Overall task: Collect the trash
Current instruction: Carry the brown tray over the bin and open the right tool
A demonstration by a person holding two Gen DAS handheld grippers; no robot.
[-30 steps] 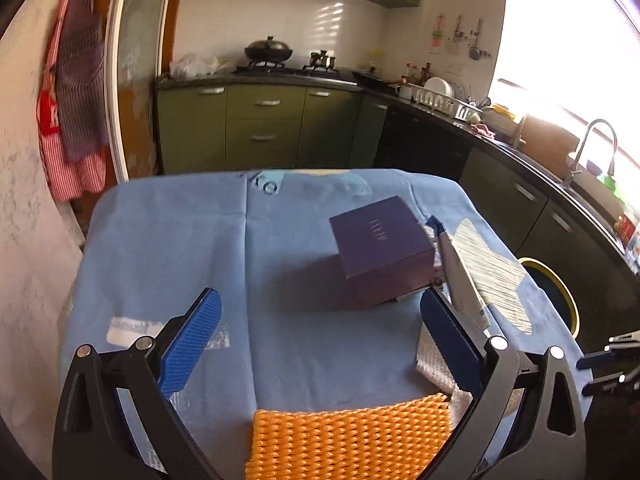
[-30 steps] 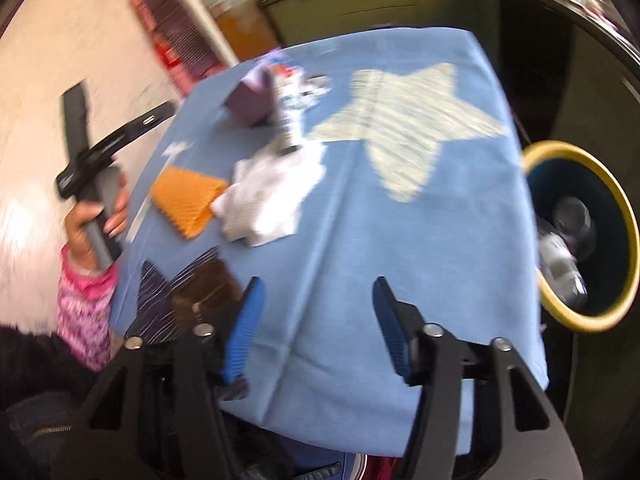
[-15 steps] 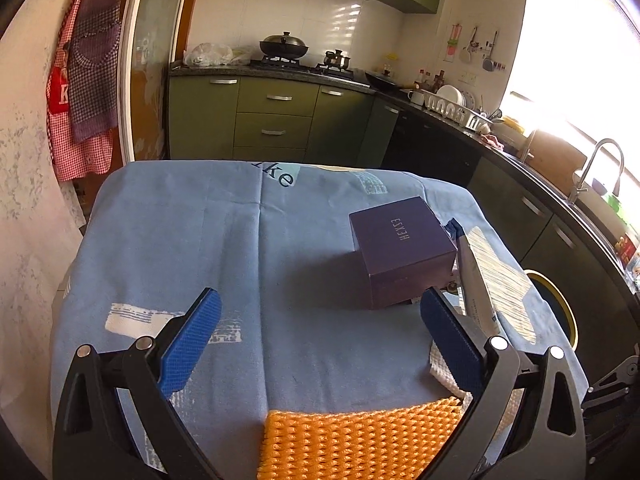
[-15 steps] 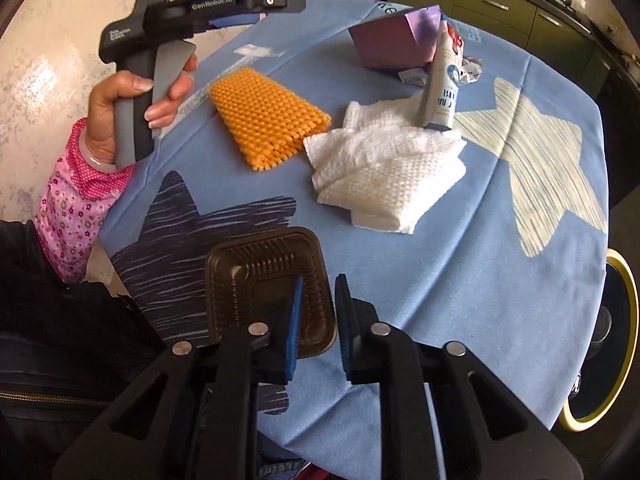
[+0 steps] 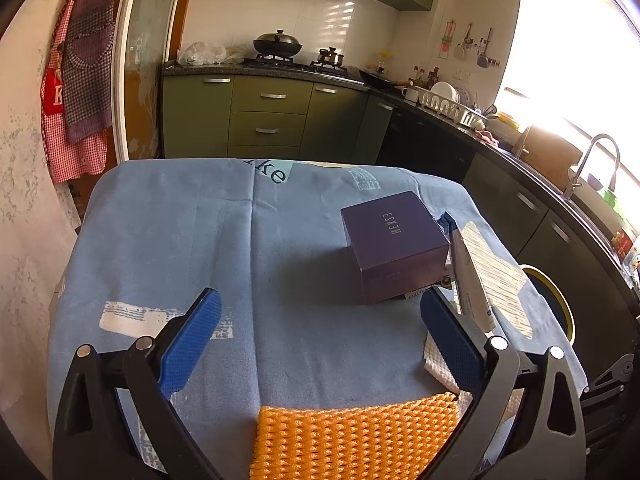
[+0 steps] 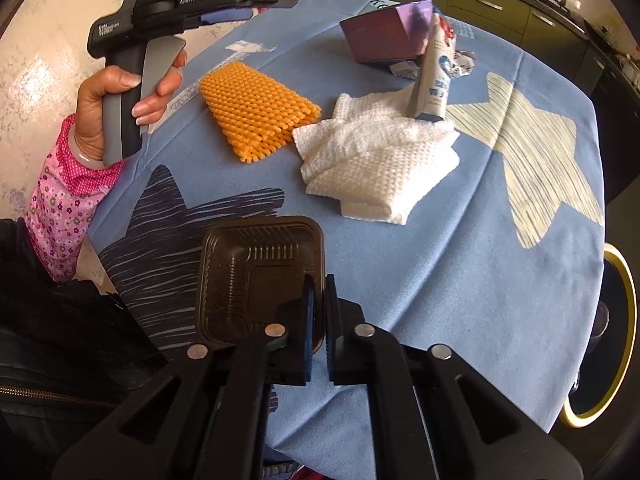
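Brown plastic tray (image 6: 259, 280) rim clenched in right tool (image 6: 318, 292); left tool (image 5: 320, 320) spread wide, ungrasping.

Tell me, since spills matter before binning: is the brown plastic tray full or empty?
Empty: the brown plastic tray shows only its bare ribbed floor, with the right tool shut on its rim.
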